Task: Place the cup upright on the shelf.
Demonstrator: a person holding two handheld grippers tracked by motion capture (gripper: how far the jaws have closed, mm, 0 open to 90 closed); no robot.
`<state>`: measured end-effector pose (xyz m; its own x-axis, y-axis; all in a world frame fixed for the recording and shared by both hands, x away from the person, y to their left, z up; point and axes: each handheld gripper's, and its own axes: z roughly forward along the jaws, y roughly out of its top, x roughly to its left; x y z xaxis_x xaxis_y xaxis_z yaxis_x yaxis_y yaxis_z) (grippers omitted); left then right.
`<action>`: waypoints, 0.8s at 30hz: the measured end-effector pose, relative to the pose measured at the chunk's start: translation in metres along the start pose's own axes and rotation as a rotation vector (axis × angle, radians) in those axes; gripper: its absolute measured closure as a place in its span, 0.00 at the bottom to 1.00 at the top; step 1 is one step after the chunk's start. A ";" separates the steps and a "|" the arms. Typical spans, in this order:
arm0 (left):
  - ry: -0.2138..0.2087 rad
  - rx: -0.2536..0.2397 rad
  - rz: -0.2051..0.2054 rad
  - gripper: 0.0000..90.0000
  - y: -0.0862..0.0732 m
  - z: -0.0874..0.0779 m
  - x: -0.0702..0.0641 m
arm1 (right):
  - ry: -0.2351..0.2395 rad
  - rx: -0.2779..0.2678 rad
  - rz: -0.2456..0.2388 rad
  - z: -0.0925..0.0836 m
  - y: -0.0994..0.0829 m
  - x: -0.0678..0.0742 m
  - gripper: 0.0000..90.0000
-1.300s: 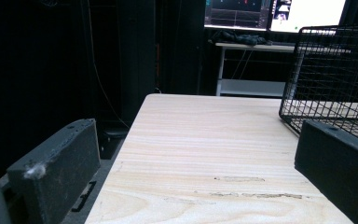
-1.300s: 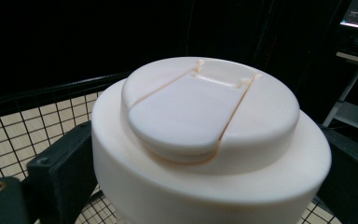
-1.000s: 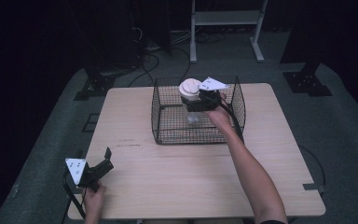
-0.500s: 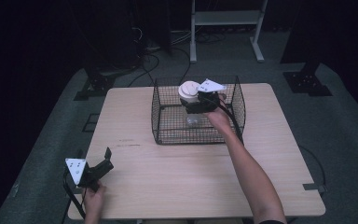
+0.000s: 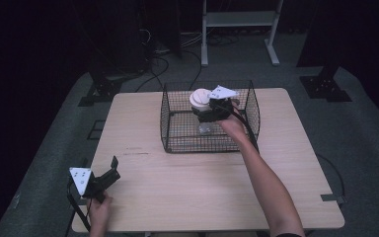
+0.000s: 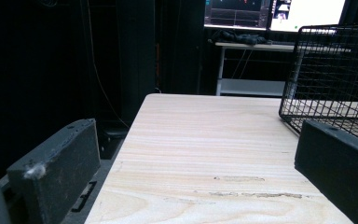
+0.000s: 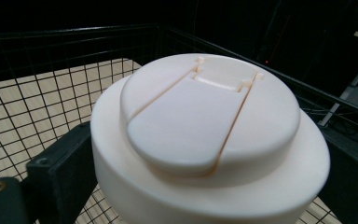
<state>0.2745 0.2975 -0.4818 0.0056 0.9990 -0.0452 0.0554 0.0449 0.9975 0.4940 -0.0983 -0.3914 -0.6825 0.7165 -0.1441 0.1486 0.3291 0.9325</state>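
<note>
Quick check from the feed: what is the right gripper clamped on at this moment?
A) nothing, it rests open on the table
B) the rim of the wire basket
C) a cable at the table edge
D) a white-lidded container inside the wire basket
D: the right gripper has its jaws on either side of the white-lidded container, held within the wire basket.

Dim room around me, overhead light on my table point(image 5: 192, 187), far surroundings black, soft blur, bright monitors point(image 6: 275, 11) glaring.
</note>
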 end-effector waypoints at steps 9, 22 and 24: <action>0.000 0.000 0.001 0.00 0.000 0.000 0.000 | -0.012 0.017 0.009 -0.004 0.000 -0.006 0.03; 0.000 0.000 0.001 0.00 0.000 0.000 0.000 | -0.007 0.008 0.021 -0.005 0.002 -0.005 0.02; 0.001 0.001 0.001 0.00 0.000 0.000 -0.001 | -0.008 0.002 0.021 -0.006 0.003 -0.004 0.02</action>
<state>0.2747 0.2970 -0.4818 0.0047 0.9990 -0.0438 0.0569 0.0435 0.9974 0.4931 -0.1043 -0.3856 -0.6738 0.7279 -0.1269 0.1640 0.3148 0.9349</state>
